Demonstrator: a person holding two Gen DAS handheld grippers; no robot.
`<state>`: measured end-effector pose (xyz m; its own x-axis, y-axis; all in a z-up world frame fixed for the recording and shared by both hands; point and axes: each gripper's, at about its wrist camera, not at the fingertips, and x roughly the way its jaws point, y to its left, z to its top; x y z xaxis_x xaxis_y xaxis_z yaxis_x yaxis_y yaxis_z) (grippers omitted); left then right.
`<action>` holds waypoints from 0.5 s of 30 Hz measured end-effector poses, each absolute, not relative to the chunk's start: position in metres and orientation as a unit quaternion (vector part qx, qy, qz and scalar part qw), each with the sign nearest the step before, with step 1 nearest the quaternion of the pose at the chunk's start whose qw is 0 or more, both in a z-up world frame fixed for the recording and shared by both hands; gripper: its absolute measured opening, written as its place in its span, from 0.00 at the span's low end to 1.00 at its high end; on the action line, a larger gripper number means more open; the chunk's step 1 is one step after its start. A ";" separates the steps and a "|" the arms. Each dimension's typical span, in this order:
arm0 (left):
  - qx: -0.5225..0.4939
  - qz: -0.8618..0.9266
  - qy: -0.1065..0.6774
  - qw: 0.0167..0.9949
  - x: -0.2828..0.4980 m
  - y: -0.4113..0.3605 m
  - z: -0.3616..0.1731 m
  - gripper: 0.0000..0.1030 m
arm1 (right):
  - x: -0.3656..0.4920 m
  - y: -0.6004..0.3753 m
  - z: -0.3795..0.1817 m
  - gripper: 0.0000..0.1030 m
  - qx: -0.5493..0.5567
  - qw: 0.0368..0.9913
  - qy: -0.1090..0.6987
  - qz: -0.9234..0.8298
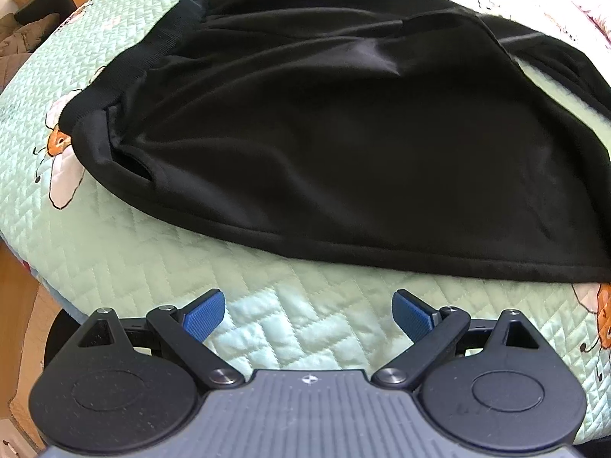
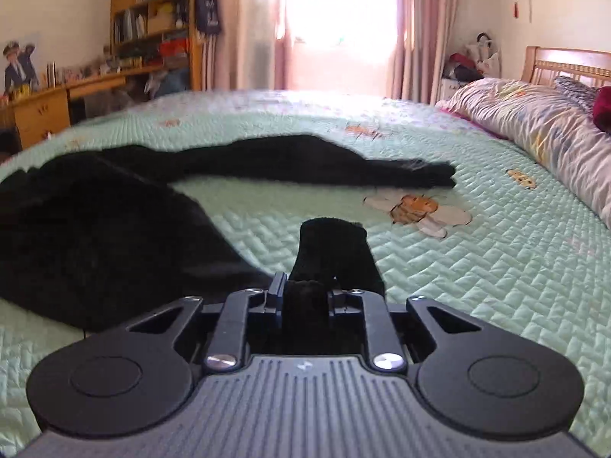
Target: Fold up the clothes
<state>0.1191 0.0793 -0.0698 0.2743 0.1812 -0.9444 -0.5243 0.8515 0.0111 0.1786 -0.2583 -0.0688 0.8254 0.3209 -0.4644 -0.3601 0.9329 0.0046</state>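
A black sweatshirt (image 1: 324, 122) lies spread on the mint quilted bedspread (image 1: 267, 324), its ribbed hem toward the upper left of the left wrist view. My left gripper (image 1: 308, 315) hovers open over bare quilt just short of the garment's near edge, blue pads (image 1: 204, 315) wide apart and holding nothing. In the right wrist view my right gripper (image 2: 305, 292) is shut on a black sleeve cuff (image 2: 332, 252), which sticks up between the jaws. The sweatshirt's body (image 2: 95, 236) lies to the left and the other sleeve (image 2: 305, 164) stretches across the bed behind.
A rolled floral duvet (image 2: 534, 129) and a wooden headboard (image 2: 565, 61) stand along the right side of the bed. A wooden desk and bookshelf (image 2: 152, 19) are at the far left, and a curtained window (image 2: 336, 19) is behind. The bed edge (image 1: 23, 236) drops off at left.
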 end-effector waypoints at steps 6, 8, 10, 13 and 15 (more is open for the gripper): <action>-0.157 0.213 0.552 0.791 0.119 0.085 -0.067 0.92 | 0.192 -0.377 -0.032 0.20 0.162 0.973 0.144 0.080; -0.157 0.210 0.553 0.791 0.117 0.084 -0.067 0.92 | 0.206 -0.411 -0.043 0.20 0.205 0.964 0.159 0.060; -0.158 0.206 0.556 0.789 0.116 0.084 -0.069 0.92 | 0.220 -0.433 -0.060 0.20 0.226 0.954 0.191 0.047; -0.154 0.195 0.565 0.787 0.117 0.078 -0.071 0.92 | 0.237 -0.441 -0.096 0.24 0.267 0.931 0.245 0.053; -0.146 0.183 0.564 0.792 0.117 0.074 -0.068 0.92 | 0.239 -0.442 -0.113 0.26 0.296 0.917 0.259 0.062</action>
<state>0.1170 0.0742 -0.0684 0.2964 0.1252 -0.9468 -0.4548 0.8902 -0.0246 0.2390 -0.4416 -0.1125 0.8576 0.2678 -0.4391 0.0394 0.8170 0.5752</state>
